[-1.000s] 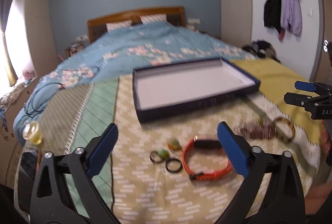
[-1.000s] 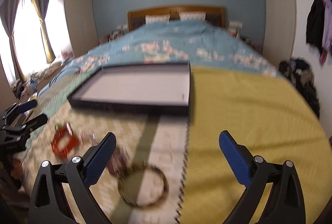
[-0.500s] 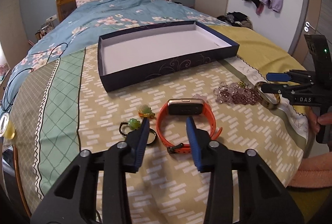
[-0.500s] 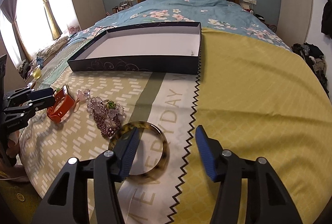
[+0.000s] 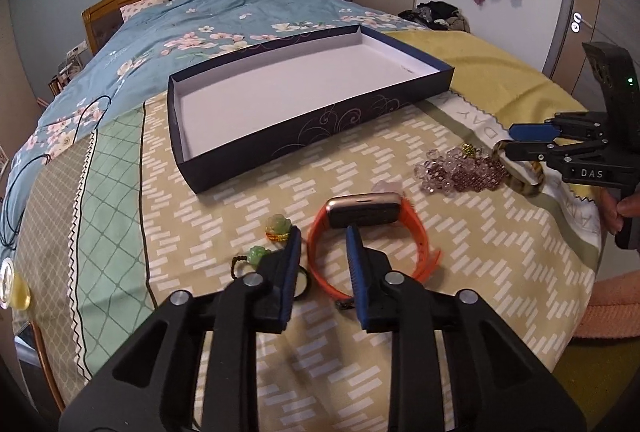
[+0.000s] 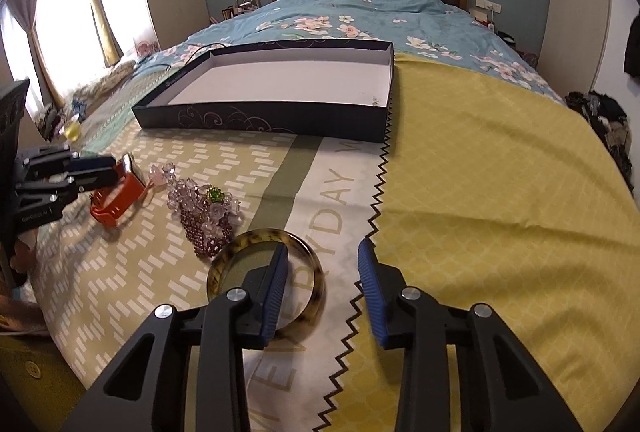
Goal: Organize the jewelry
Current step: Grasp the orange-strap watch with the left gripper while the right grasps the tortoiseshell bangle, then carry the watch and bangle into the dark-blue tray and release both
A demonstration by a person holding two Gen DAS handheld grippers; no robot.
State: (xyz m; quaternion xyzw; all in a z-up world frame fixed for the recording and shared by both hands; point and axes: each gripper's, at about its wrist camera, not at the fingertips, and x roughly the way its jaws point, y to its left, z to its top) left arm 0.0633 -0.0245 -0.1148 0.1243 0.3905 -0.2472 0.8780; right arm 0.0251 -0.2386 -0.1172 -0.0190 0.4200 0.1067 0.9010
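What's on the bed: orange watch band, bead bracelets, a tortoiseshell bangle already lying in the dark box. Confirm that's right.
One thing is wrong: the box is empty. The right wrist view shows the tortoiseshell bangle on the bedspread, beside the bead bracelets. The orange watch band is there too.

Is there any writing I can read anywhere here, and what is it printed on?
"DAS": on the right claw, seen from the left wrist view.
"EVERYDAY": large letters on the pale stripe of the bedspread.
Small lettering on the left claw: too blurred to read.
Small mark inside the dark box: too small to read.
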